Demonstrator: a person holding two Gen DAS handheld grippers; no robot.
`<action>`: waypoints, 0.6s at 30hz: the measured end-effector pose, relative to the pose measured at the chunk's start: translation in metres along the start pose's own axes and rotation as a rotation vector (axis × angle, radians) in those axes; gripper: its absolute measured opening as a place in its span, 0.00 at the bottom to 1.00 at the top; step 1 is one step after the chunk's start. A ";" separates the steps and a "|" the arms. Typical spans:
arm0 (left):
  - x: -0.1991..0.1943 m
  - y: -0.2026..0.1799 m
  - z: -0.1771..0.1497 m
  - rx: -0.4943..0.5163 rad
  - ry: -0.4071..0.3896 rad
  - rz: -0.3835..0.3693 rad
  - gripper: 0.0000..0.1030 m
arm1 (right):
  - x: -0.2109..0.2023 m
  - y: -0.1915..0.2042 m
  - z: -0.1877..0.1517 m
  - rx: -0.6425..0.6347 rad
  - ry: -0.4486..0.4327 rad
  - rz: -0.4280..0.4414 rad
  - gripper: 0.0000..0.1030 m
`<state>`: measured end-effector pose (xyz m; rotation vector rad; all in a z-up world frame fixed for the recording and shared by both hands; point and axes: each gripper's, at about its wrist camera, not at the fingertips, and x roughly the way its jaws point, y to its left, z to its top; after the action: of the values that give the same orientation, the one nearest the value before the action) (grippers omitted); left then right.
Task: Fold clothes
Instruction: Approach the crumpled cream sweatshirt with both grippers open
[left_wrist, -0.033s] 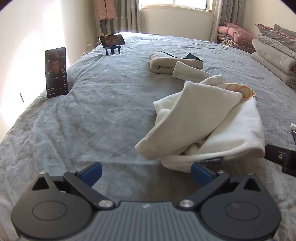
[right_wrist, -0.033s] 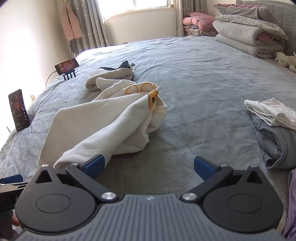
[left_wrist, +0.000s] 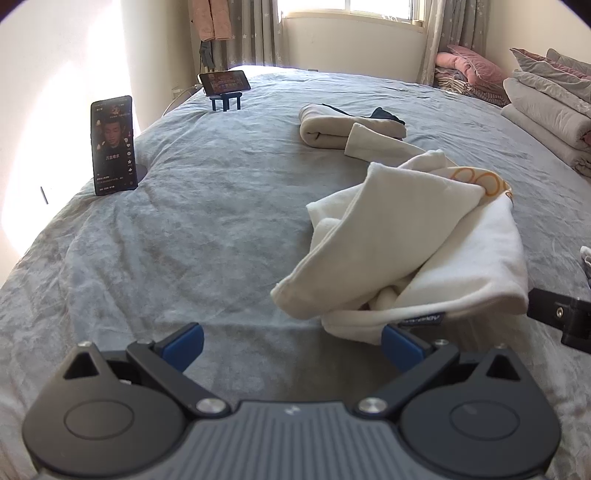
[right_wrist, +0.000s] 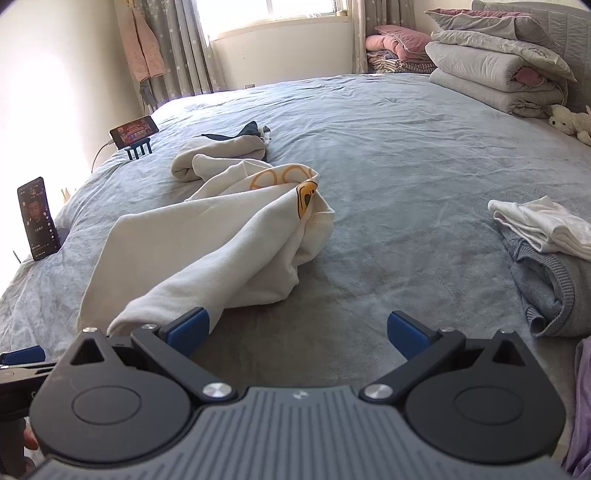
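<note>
Low over the bed (left_wrist: 184, 240), we hold both grippers with fingers spread wide and nothing between them. Our left gripper (left_wrist: 291, 345) has its right blue pad just at the near hem of the white shirt (left_wrist: 424, 236), beside a small dark label; we cannot tell whether pad and cloth touch. Our right gripper (right_wrist: 297, 330) has its left pad against the shirt's (right_wrist: 207, 251) near corner, which runs under that finger. The shirt lies crumpled and half-bunched on the grey cover, its yellow print showing at the far end. Just beyond it sits a rolled cream garment (left_wrist: 332, 123) with dark trim. Farther left, one phone (left_wrist: 112, 146) stands upright and another phone (left_wrist: 224, 81) rests sideways on a small stand. To our right lie a white top (right_wrist: 543, 225) on a grey sweater (right_wrist: 550, 288), and folded quilts (right_wrist: 495, 70) are stacked by the headboard.
</note>
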<state>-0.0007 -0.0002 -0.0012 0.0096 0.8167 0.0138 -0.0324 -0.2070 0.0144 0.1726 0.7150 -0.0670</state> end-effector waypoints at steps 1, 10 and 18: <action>0.000 0.000 -0.001 0.001 -0.004 0.002 1.00 | -0.001 0.000 0.000 0.001 -0.001 -0.001 1.00; -0.023 0.008 0.009 0.013 -0.024 -0.004 1.00 | -0.006 0.001 0.002 0.014 -0.009 -0.009 1.00; -0.032 0.014 0.007 0.003 -0.025 -0.016 1.00 | -0.010 0.005 -0.002 -0.004 -0.014 -0.011 1.00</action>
<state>-0.0176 0.0136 0.0267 0.0064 0.7916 -0.0025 -0.0408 -0.2013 0.0198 0.1639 0.7025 -0.0768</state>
